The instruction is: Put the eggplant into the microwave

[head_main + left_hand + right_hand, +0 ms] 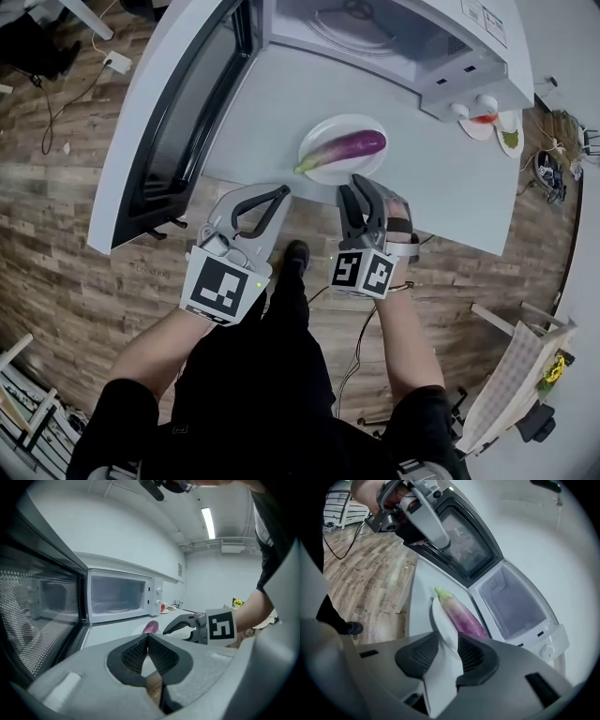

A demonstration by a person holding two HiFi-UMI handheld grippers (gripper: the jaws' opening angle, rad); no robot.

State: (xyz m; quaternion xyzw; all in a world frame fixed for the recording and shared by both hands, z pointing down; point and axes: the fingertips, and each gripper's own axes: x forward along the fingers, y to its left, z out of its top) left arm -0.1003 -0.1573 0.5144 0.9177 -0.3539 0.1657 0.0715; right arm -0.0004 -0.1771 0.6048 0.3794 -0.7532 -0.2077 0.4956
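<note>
We see the eggplant [345, 148], purple with a green stem end, lying on a white plate [323, 128] on the white desk [441, 187], just in front of the open microwave [441, 56]. Its stem end points left, toward the microwave door [178, 112], which is swung wide open. The eggplant is outside the microwave.

The right gripper [359, 183] is at the near rim of the plate. In its own view we see its fingers [471, 656] closed to a narrow gap with the plate's rim [440, 618] clamped between the two pads, and the eggplant [461, 616] lies just beyond them.

The left gripper [279, 194] is to the left of the plate, at the near edge of the desk, apart from the plate. We see its fingers [133, 653] pressed together at the tips, with nothing between them.
</note>
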